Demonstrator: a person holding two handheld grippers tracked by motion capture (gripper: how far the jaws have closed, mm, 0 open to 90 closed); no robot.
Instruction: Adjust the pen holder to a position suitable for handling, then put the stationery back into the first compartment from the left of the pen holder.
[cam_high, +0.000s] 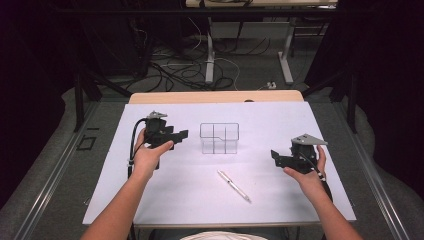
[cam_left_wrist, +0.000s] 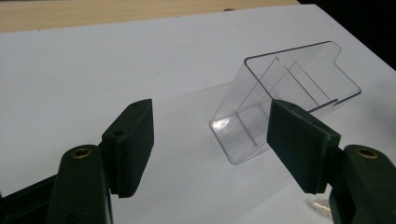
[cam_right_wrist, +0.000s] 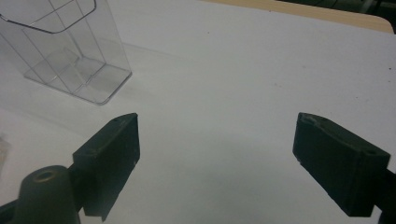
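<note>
White-topped table (cam_high: 150, 200), grey floor (cam_high: 250, 70) strewn with cables (cam_high: 175, 75), desk legs (cam_high: 210, 55) beyond, possibly dark curtains around.

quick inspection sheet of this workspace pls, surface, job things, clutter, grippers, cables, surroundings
surface: white sheet over a wooden table, clean.
job's things: clear plastic holder with compartments, upright mid-table, nothing in it; white pen lying flat nearer the person.
clutter: nothing seen.
grippers: left gripper open, beside the holder, apart from it; right gripper open, over bare sheet; both hold nothing.
cables: one black cable trails from the left gripper; loose floor cables beyond the table.
surroundings: dark room, metal table legs behind.
</note>
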